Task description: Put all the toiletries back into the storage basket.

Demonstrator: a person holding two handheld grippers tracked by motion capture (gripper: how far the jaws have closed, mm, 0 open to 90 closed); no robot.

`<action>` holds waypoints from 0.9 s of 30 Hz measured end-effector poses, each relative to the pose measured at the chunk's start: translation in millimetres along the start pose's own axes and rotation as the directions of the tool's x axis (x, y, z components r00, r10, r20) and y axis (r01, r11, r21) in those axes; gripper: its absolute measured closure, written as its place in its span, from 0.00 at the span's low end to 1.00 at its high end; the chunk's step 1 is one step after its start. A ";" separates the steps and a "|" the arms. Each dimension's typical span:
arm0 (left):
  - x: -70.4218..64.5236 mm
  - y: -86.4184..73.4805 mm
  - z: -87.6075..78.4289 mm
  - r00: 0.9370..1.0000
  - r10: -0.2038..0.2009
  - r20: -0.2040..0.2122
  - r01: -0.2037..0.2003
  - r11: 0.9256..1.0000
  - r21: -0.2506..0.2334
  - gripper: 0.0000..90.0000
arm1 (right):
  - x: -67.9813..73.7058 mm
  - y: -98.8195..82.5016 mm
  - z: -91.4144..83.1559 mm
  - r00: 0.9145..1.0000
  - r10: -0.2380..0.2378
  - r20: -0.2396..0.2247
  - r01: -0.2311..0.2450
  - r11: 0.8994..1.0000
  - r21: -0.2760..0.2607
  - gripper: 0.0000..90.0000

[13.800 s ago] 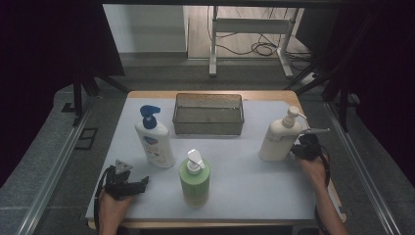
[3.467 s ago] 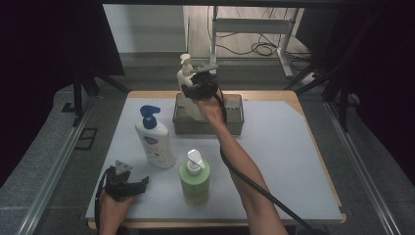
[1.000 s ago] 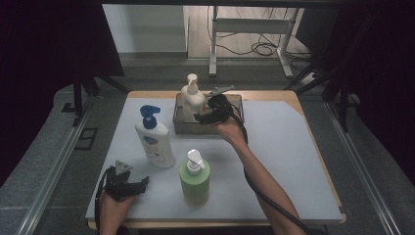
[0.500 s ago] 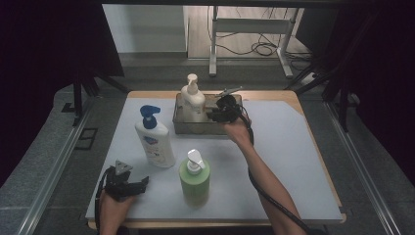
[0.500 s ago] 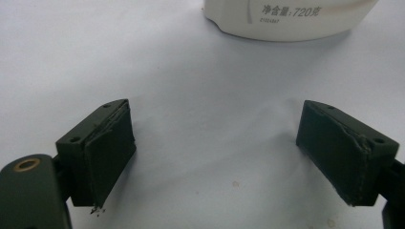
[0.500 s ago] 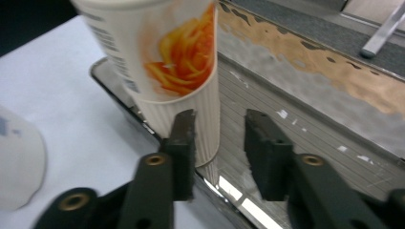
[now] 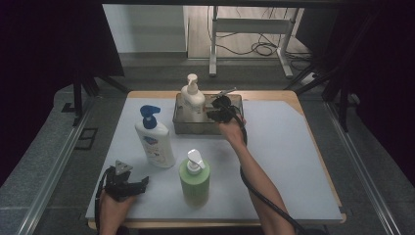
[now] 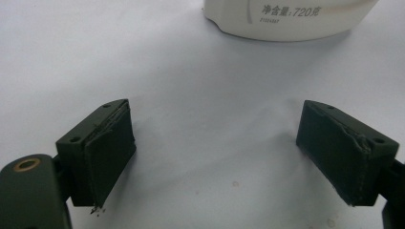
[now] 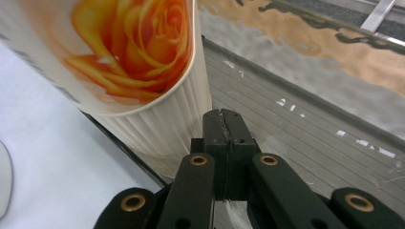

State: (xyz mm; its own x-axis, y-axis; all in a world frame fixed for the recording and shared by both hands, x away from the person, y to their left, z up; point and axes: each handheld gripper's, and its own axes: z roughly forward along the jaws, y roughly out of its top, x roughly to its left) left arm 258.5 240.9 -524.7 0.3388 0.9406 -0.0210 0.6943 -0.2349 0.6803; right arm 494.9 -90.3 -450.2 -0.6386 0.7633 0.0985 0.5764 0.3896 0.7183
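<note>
On the table [image 7: 293, 161] a grey tray [image 7: 182, 128] holds the upright cream pump bottle [image 7: 193, 99], just beside which the right gripper [image 7: 214, 113] has just pressed its jaws together on nothing, while the left gripper [image 7: 142, 183] rests near the front edge, jaws apart and empty.

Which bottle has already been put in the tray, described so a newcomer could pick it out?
Start at the dark tray by the table's far edge. The cream pump bottle stands upright in its left end, an orange rose printed on its side. The blue-capped bottle and green bottle stand on the mat instead.
</note>
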 end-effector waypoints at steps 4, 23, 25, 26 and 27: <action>0.0 0.0 0.0 1.000 0.000 0.000 0.000 1.000 0.000 0.14 | 3.1 0.3 7.1 1.000 -0.003 0.001 0.002 1.000 0.014 1.00; 0.0 0.0 0.0 1.000 0.000 0.000 0.000 1.000 0.000 0.14 | 9.8 3.8 19.6 0.999 0.044 -0.001 -0.044 0.999 0.026 1.00; 0.0 0.0 0.0 1.000 0.000 0.000 0.000 1.000 0.000 0.14 | 10.9 3.7 21.0 0.999 0.043 -0.001 -0.043 0.999 0.033 1.00; 0.0 0.0 0.0 1.000 0.000 0.000 0.000 1.000 0.000 0.14 | 11.3 3.6 21.8 0.999 0.041 -0.004 -0.041 0.999 0.035 1.00; 0.0 0.0 0.0 1.000 0.000 0.000 0.000 1.000 0.000 0.14 | 11.8 3.3 22.7 0.999 0.042 -0.003 -0.042 0.998 0.036 1.00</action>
State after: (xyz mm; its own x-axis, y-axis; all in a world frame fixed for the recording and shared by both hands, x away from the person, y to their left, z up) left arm 258.6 240.9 -524.7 0.3391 0.9405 -0.0207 0.6944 -0.2354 0.6800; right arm 500.8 -68.3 -462.3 -0.6155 0.7772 0.1306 0.6206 0.3759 0.6882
